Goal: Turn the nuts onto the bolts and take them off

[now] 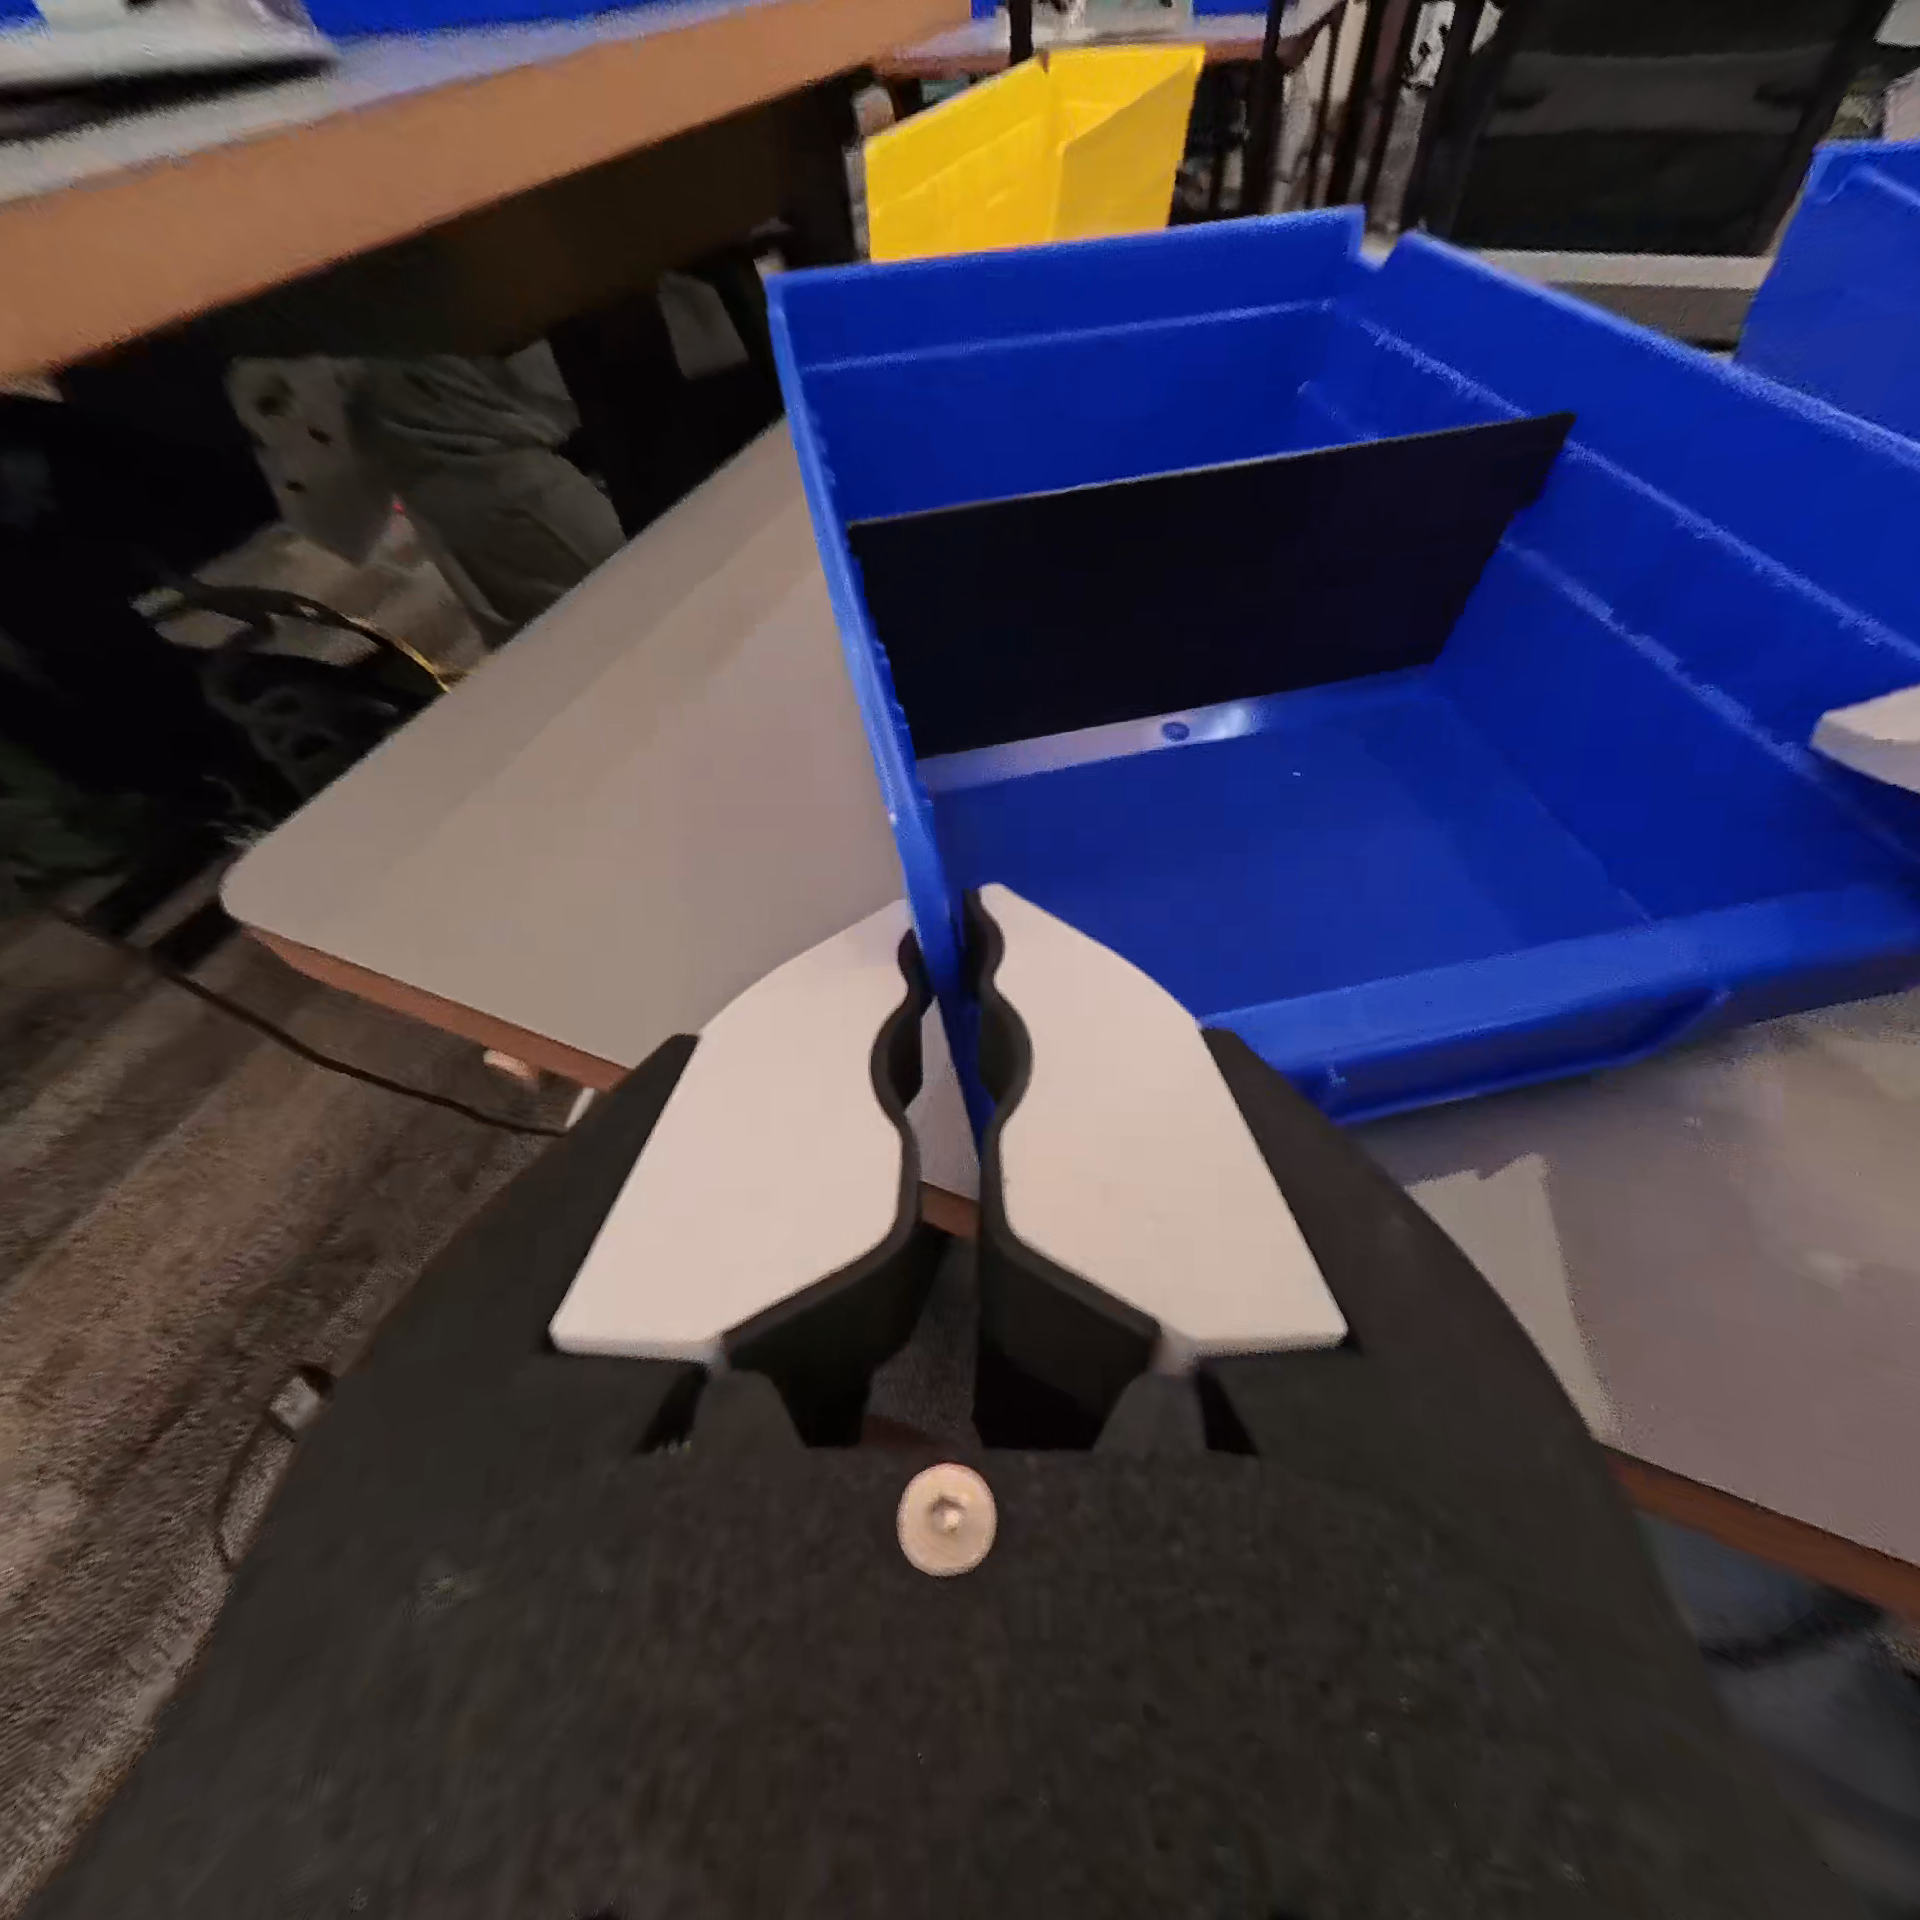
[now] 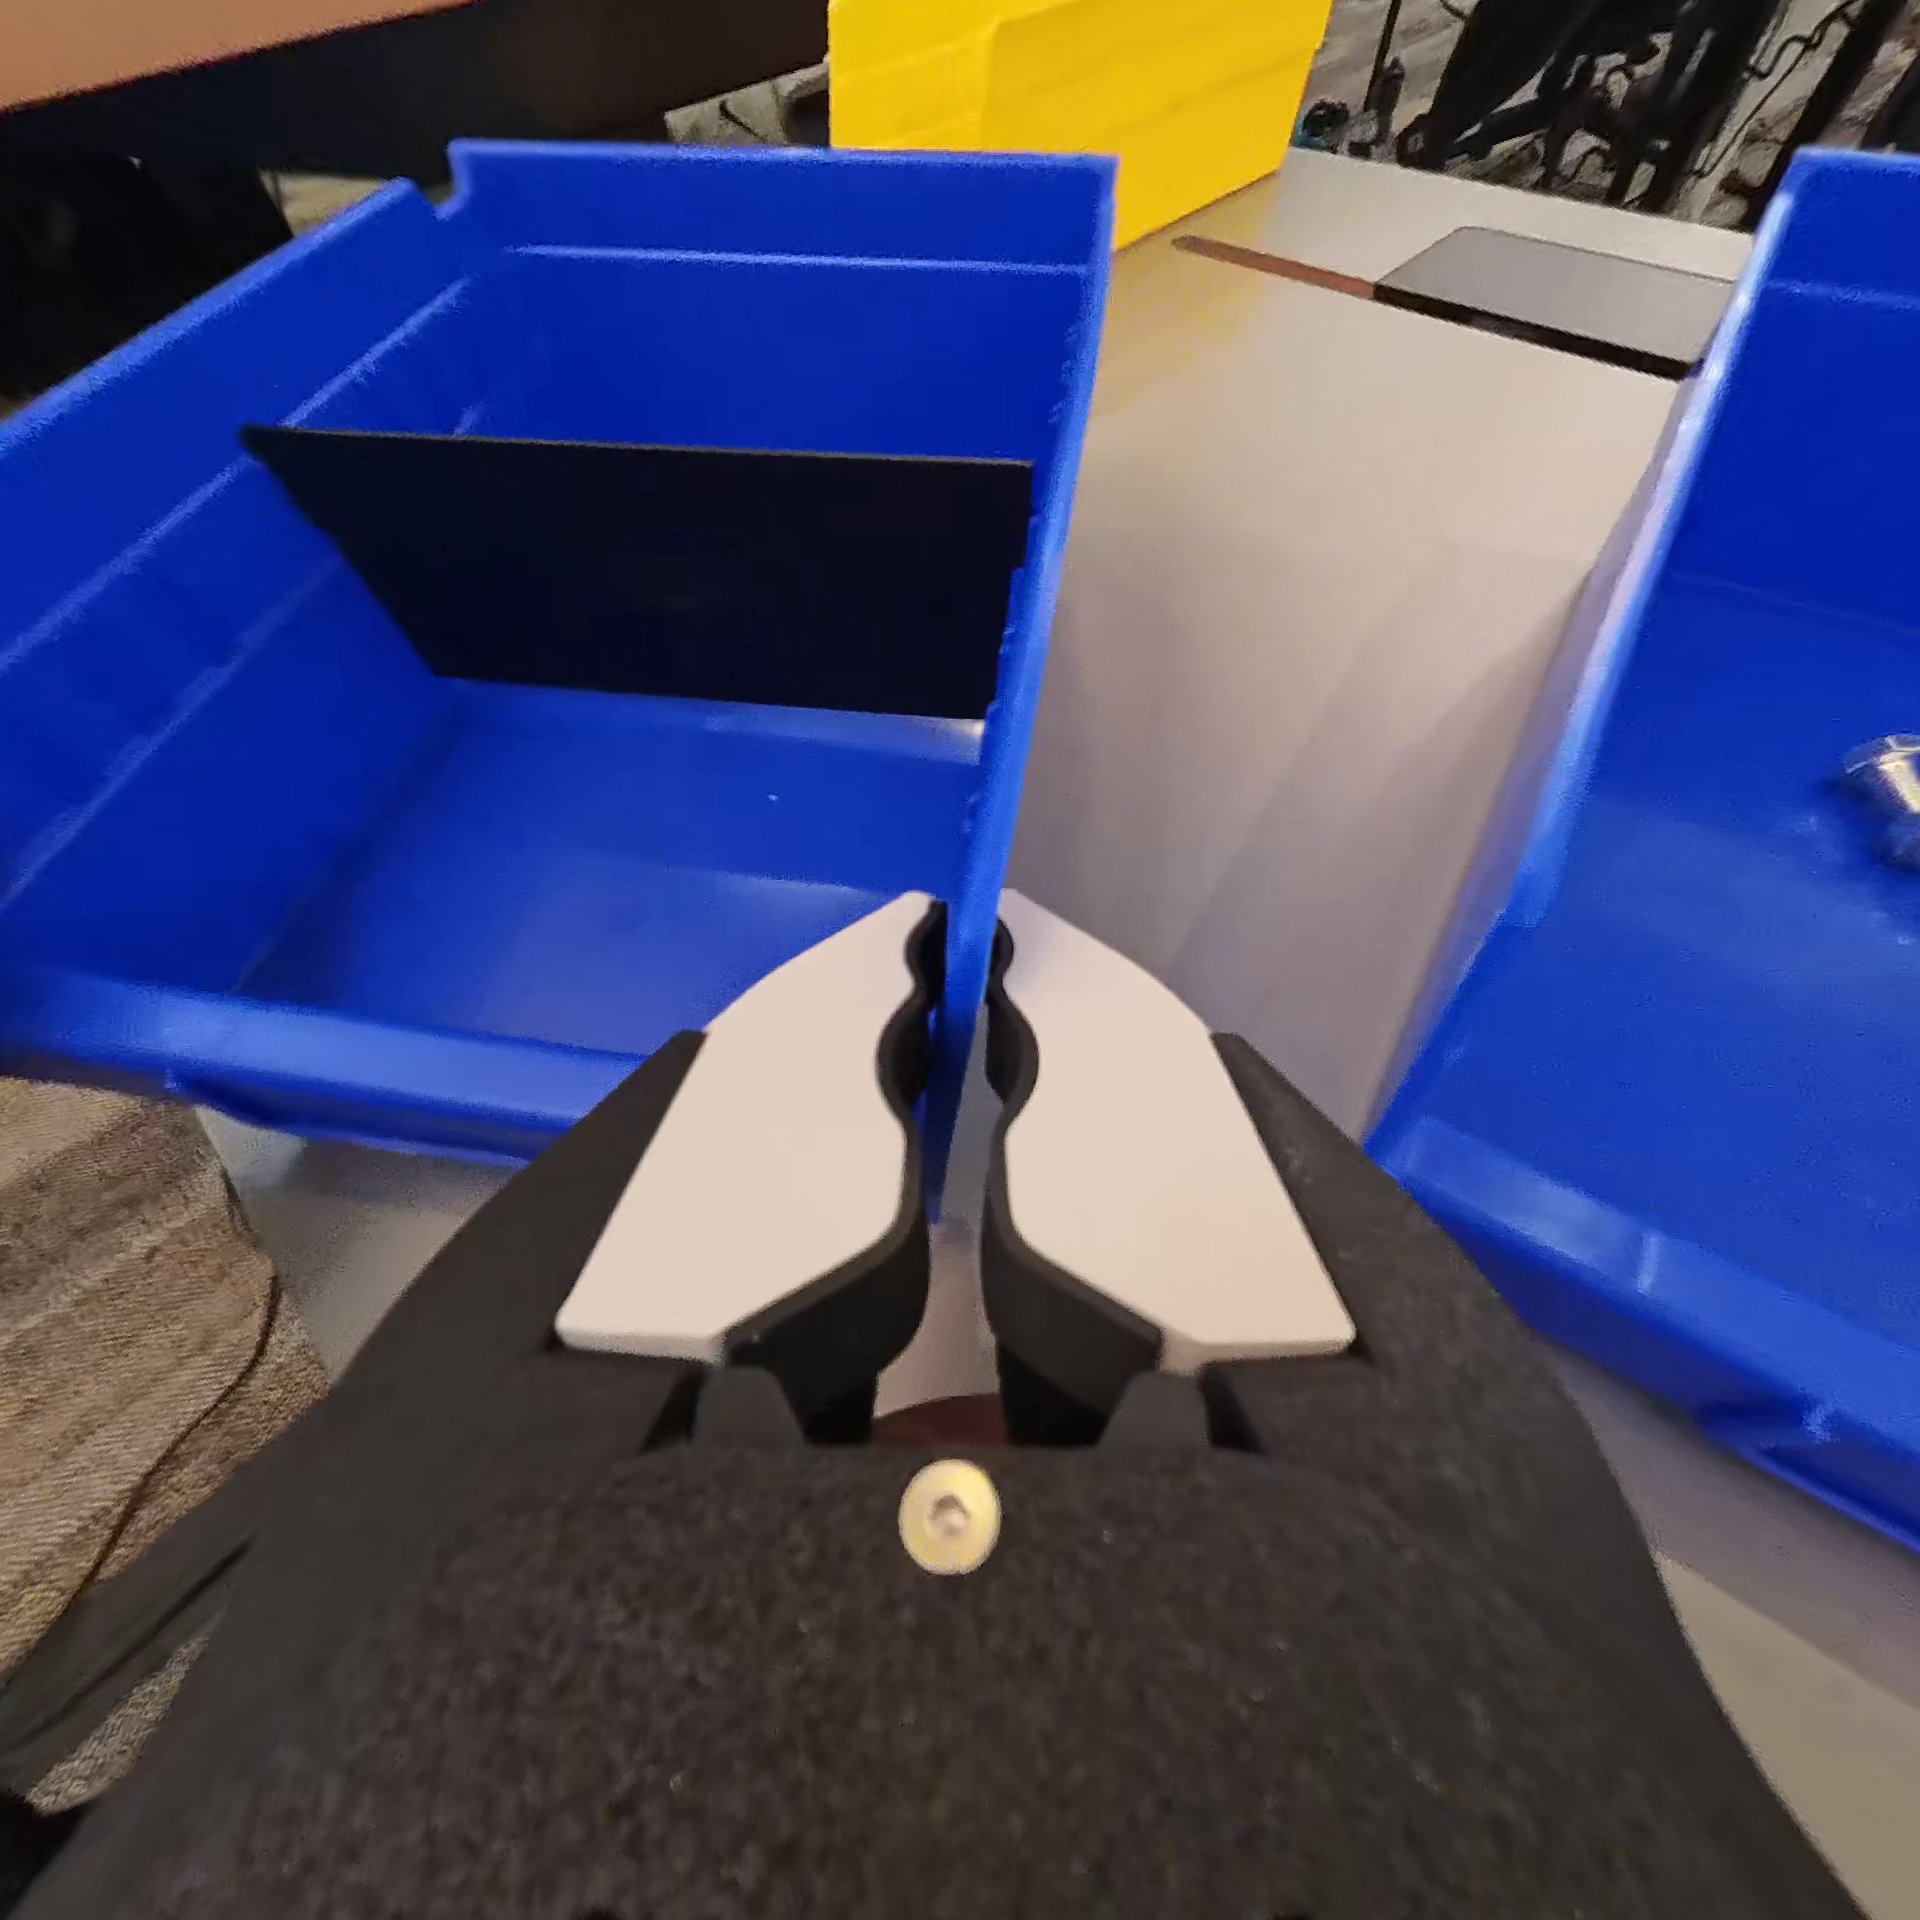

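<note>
- While each gripper pinches one side wall of the blue bin (image 1: 1351,852), no brand, label or readable writing shows on anything in view.
- Nearest, the left gripper (image 1: 953,940) has its fingers pressed onto the bin's left wall near the front corner, the wall standing in the narrow gap between them.
- Likewise the right gripper (image 2: 966,935) clamps the bin's right wall near the front.
- Inside the bin, a black divider (image 2: 665,561) stands upright across it; the front compartment looks bare.
- Right of the bin, apart from it on the grey table (image 2: 1299,623), sits a second blue bin (image 2: 1662,935) holding a blurred metal piece (image 2: 1886,795), probably a bolt; I cannot tell whether a nut sits on it.
- Beyond the bin stands a yellow container (image 2: 1070,94).
</note>
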